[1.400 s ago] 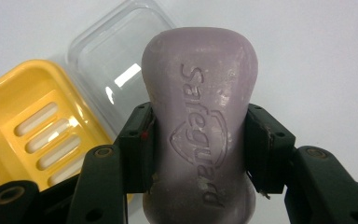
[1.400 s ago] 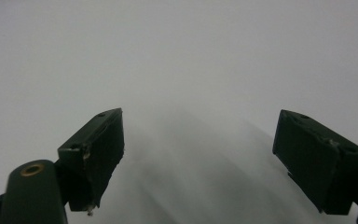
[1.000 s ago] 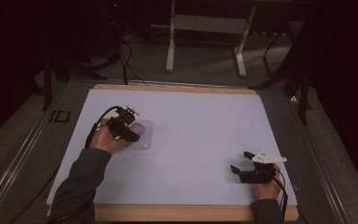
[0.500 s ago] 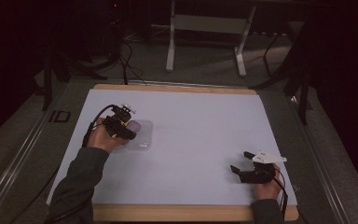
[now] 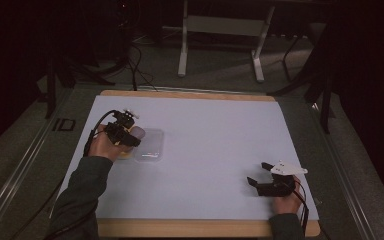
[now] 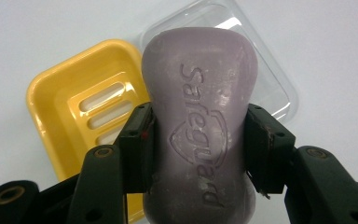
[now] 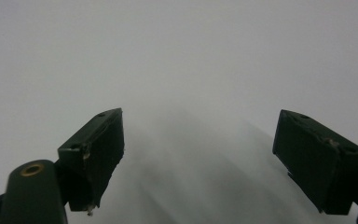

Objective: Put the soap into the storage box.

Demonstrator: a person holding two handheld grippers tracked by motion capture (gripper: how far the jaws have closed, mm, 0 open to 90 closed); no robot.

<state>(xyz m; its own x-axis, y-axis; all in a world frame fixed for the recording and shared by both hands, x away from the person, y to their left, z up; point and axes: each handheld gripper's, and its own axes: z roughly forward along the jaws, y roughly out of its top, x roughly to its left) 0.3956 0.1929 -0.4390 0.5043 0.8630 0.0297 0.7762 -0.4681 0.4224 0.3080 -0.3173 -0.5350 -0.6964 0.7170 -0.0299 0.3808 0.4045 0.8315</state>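
Observation:
A mauve soap bar [image 6: 198, 116] stamped "Safeguard" is clamped between the jaws of my left gripper [image 6: 198, 149], which is shut on its sides. Below the bar lie a yellow soap dish [image 6: 81, 107] with drain slots and a clear plastic lid [image 6: 270, 79] beside it. From above, my left gripper [image 5: 130, 136] holds the soap bar [image 5: 138, 132] over the yellow dish [image 5: 125, 154], with the clear lid [image 5: 150, 147] just to its right. Over at the table's front right rests my right gripper [image 5: 261, 175], open and with nothing between its jaws [image 7: 200, 154].
A pale blue mat [image 5: 215, 135] covers the wooden table [image 5: 205, 229]. A black cable [image 5: 97, 125] trails from the left gripper. Beyond the far edge stand a metal stand's legs [image 5: 220, 40] and floor cables [image 5: 135, 55].
My left gripper has lifted and drawn slightly back toward the left with the soap bar in it. The right gripper has stayed still.

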